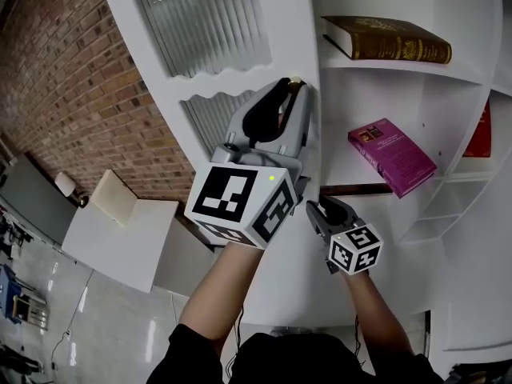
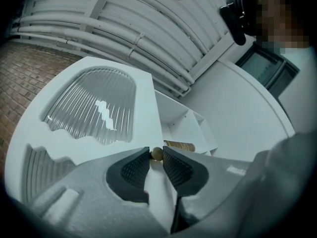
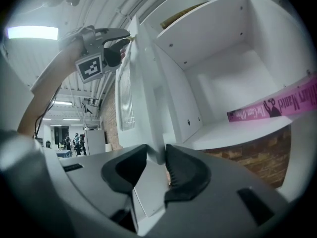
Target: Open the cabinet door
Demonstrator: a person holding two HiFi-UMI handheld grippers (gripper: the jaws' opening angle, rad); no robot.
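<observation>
**Both grippers clamped on the open cabinet door**

Swung clear of the white cabinet (image 1: 472,22) and standing edge-on in the right gripper view: the cabinet door (image 1: 286,30), white-framed, with a ribbed glass pane (image 1: 200,18) in its upper part and a second ribbed pane below. To the left of it, a brick wall (image 1: 72,86).

Near the door's free edge, a small brass knob (image 2: 157,154). Pinched on it from both sides, the left gripper (image 2: 156,158), jaws drawn narrow, tips tight against the knob, aimed slightly upward.

Lower on the same edge, the right gripper (image 3: 156,158). Jaws closed in on the door's thin edge, one pad against each face, with nothing else between them.

Beside the door, open shelving, exposed.
- On the upper shelf (image 1: 384,70): a brown book (image 1: 388,48) with gilt lettering, lying flat, alone.
- In the lower compartment (image 3: 233,128): a pink book (image 1: 392,157), also flat, set askew near the shelf's front, with printed lettering along the side facing out.
- In the next compartment to the right: a red book (image 1: 482,130), mostly cut off by the divider, too little showing to tell how it lies.
</observation>
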